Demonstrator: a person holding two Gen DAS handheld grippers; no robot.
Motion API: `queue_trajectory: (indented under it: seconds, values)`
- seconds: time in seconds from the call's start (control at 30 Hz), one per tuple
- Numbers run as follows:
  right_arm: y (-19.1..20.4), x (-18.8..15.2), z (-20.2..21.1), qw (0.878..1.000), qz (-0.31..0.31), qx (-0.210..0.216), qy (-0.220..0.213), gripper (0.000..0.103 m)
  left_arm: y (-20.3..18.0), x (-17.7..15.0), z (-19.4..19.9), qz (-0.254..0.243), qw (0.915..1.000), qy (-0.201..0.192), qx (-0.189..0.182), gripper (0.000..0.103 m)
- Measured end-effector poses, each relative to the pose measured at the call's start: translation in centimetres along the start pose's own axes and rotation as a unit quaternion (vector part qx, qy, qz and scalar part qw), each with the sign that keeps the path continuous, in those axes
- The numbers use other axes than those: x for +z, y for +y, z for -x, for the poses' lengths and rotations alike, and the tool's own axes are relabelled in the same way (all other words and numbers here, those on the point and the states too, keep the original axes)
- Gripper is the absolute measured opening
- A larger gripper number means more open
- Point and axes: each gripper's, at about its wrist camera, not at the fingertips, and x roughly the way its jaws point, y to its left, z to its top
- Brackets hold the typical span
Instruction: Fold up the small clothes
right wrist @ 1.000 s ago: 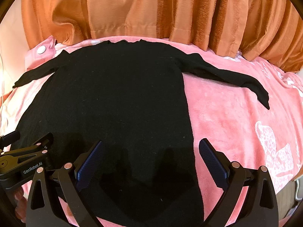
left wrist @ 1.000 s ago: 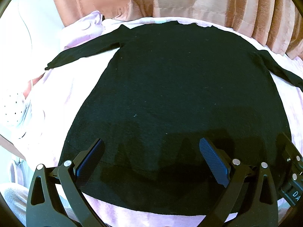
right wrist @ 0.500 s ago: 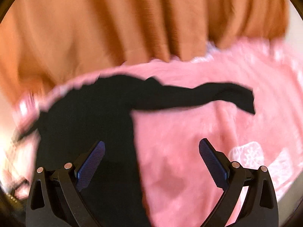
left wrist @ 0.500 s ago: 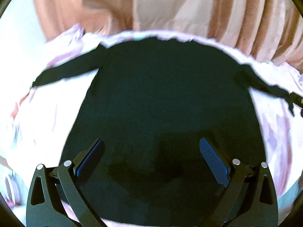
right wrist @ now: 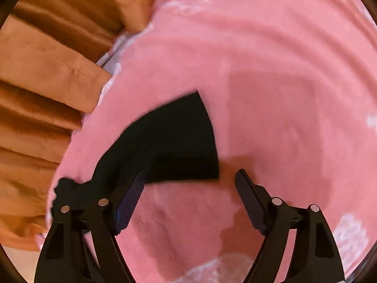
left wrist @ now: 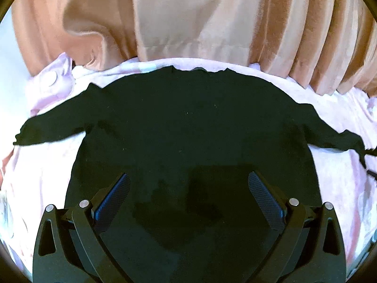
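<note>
A black long-sleeved top [left wrist: 188, 127] lies flat on a pink blanket [left wrist: 44, 172], sleeves spread to both sides. My left gripper [left wrist: 188, 186] hangs open above the lower middle of its body, nothing between the fingers. In the right wrist view only the cuff end of one black sleeve [right wrist: 179, 141] shows on the pink blanket [right wrist: 282, 82]. My right gripper [right wrist: 189, 181] hovers just below that cuff, its jaws closing with only blanket between them; the sleeve passes behind its left finger [right wrist: 129, 202]. At the far right edge of the left wrist view a dark tip meets the sleeve end.
An orange-tan curtain [left wrist: 188, 16] hangs along the far edge of the blanket and fills the left side of the right wrist view [right wrist: 42, 75]. A pale pillow corner [left wrist: 54, 75] lies at the far left. White patterns mark the blanket [right wrist: 351, 233] at lower right.
My right gripper has swung right from the top's body to the sleeve cuff, rolled, and begun narrowing. My left gripper has shifted toward the middle of the body, and the whole top shows now.
</note>
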Motion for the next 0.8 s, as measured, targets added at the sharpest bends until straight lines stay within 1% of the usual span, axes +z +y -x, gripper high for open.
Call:
queue_trajectory:
  seconds: [0.03, 0.07, 0.13, 0.17, 0.2, 0.23, 0.3, 0.37, 0.43, 0.5, 0.53, 0.6, 0.67, 0.73, 0.8]
  values:
    - [0.4, 0.0, -0.1, 1.000, 0.009, 0.002, -0.002, 0.068, -0.3, 0.1, -0.1, -0.005, 1.0000, -0.002, 0.003, 0.098]
    - [1.0, 0.0, -0.5, 1.000, 0.016, 0.015, -0.002, 0.063, -0.7, 0.1, -0.2, -0.013, 0.9999, -0.004, 0.004, 0.098]
    - [1.3, 0.1, -1.3, 1.000, 0.010, 0.023, 0.009, 0.044, -1.1, 0.0, -0.3, -0.021, 0.9997, -0.007, 0.008, 0.098]
    - [1.7, 0.0, -1.3, 1.000, 0.009, 0.022, 0.003, 0.036, -1.3, -0.1, -0.3, -0.026, 0.9996, -0.008, 0.009, 0.098]
    - [1.9, 0.1, -1.3, 1.000, 0.010, 0.028, 0.002, 0.010, -1.4, -0.3, -0.3, -0.034, 0.9993, -0.009, 0.014, 0.098]
    - [2.1, 0.3, -1.4, 0.999, 0.008, 0.039, 0.004, 0.005, -1.6, -0.4, -0.4, -0.040, 0.9990, -0.008, 0.019, 0.098]
    - [2.2, 1.0, -0.2, 0.998, -0.014, 0.050, -0.024, 0.005, -1.6, -0.6, -0.5, -0.048, 0.9986, -0.005, 0.023, 0.098]
    - [2.0, 1.8, 2.5, 0.995, -0.035, 0.064, -0.074, 0.005, -1.4, -0.7, -0.6, -0.048, 0.9985, -0.004, 0.026, 0.098]
    - [1.4, 2.7, 6.2, 0.985, -0.060, 0.072, -0.143, 0.003, -1.1, -0.7, -0.6, -0.048, 0.9985, -0.003, 0.027, 0.098]
    - [0.8, 3.2, 8.4, 0.977, -0.076, 0.072, -0.185, 0.002, -0.6, -0.9, -0.4, -0.047, 0.9985, -0.003, 0.028, 0.098]
    - [0.4, 3.3, 9.2, 0.974, -0.082, 0.073, -0.197, 0.002, -0.4, -1.0, -0.4, -0.047, 0.9985, -0.003, 0.030, 0.098]
    - [0.6, 3.5, 9.7, 0.972, -0.082, 0.074, -0.206, 0.002, 0.2, -1.2, -0.4, -0.046, 0.9984, -0.001, 0.032, 0.098]
    - [1.4, 3.2, 9.6, 0.973, -0.078, 0.081, -0.203, 0.002, 0.8, -1.2, -0.3, -0.043, 0.9985, -0.001, 0.035, 0.098]
    - [3.7, 2.9, 9.5, 0.974, -0.056, 0.097, -0.198, 0.002, 1.6, -1.1, -0.2, -0.034, 0.9988, -0.001, 0.034, 0.098]
    - [8.6, 1.9, 10.0, 0.972, -0.005, 0.143, -0.187, 0.002, 2.1, -0.6, 0.1, -0.018, 0.9995, -0.002, 0.028, 0.098]
